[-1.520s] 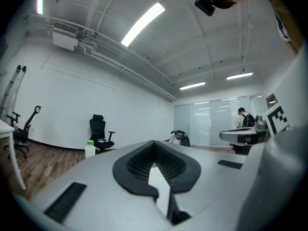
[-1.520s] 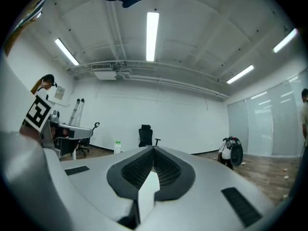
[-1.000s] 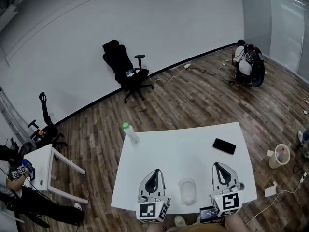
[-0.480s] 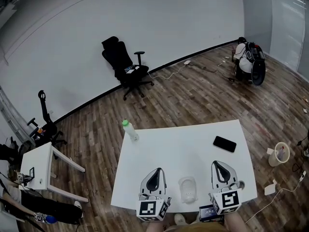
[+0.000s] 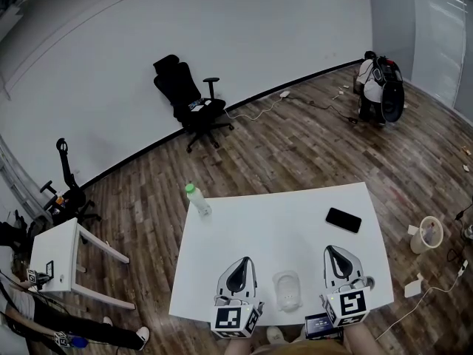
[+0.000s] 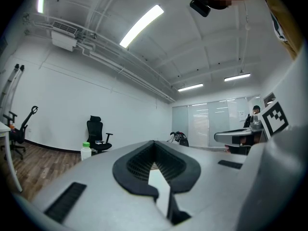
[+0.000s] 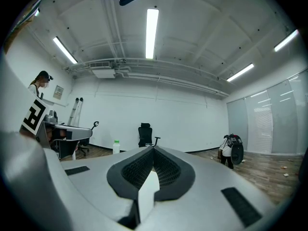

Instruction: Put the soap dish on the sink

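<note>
On the near edge of the white rectangular table (image 5: 281, 220), at about 6 o'clock in the head view, lies the translucent, rounded plastic soap dish (image 5: 287, 291), flat on the tabletop and touched by neither tool. The left gripper (image 5: 241, 266), grey-shelled with black pads and a square-marker cube at its rear, lies just beside the dish at its 9 o'clock. The right gripper (image 5: 334, 256), of the same build, lies just beside the dish at its 3 o'clock. Both point level toward 12 o'clock across the table. In the left gripper view the jaws are brought together at the tips, with only the table's white surface showing through the hollow between the ribbed pads. The right gripper view shows the same: jaws closed tip to tip and nothing caught between them. A flat black phone (image 5: 344, 221) lies on the table toward 2 o'clock, well apart from the dish. A clear plastic bottle with a green cap (image 5: 198, 202) stands upright at the table's 10 o'clock corner. Beyond the table, toward 11 o'clock on the wood-plank floor (image 5: 295, 150), a black office chair (image 5: 188, 102) stands near the white wall. A person with a dark backpack (image 5: 380, 87) is far off at 1 o'clock. A smaller white table (image 5: 63, 261) stands at 9 o'clock.
</note>
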Demonstrator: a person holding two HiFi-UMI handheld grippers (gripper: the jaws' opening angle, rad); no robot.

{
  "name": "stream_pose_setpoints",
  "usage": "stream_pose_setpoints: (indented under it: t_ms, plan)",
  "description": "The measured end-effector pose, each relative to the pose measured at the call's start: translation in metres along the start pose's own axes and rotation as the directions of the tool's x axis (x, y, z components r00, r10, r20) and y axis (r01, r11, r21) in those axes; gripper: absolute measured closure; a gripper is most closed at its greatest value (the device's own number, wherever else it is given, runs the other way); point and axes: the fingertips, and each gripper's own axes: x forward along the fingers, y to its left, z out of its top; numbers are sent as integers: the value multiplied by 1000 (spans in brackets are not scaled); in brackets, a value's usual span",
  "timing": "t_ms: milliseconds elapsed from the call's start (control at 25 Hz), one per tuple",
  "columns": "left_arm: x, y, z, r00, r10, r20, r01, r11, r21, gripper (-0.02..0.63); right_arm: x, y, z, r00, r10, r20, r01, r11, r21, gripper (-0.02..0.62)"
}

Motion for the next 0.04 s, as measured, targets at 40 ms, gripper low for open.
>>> stream_pose_setpoints:
  t_ms: [40]
  plan:
    - [1, -1, 0, 1000, -1, 1, 1, 1000, 1, 600, 1, -1, 0, 1000, 0, 0, 0, 1000, 0, 588]
